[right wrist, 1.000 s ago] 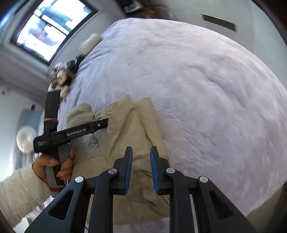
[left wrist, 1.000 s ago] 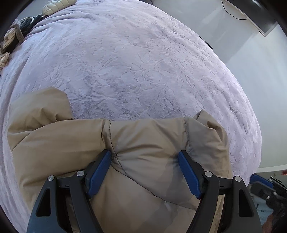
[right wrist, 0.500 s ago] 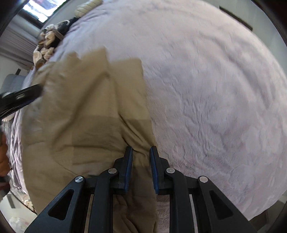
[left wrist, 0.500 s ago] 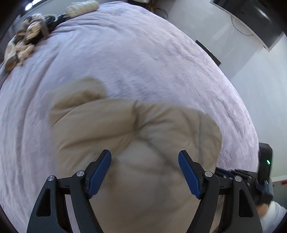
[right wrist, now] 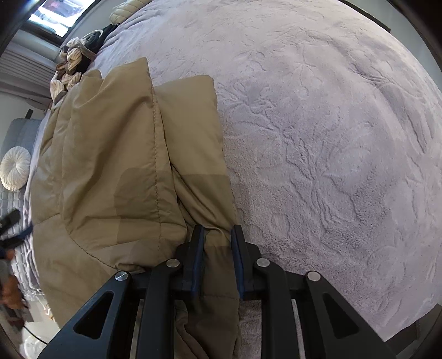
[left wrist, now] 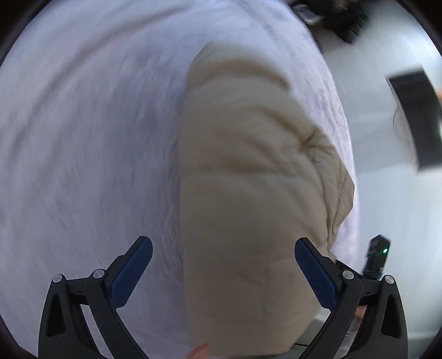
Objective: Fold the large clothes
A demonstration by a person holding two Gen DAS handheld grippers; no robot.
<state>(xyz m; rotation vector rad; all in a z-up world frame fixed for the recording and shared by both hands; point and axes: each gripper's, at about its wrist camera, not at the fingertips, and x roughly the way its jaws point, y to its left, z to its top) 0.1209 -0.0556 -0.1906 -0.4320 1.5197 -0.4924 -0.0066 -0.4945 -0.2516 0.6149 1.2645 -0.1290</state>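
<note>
Two tongs (right wrist: 217,234) — beige jacket (right wrist: 116,165)

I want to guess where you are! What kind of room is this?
Probably a bedroom. A big bed with a fuzzy lilac blanket fills the view, a tan puffy jacket lies on it, clothes are piled at the far end, and there is a window.
</note>
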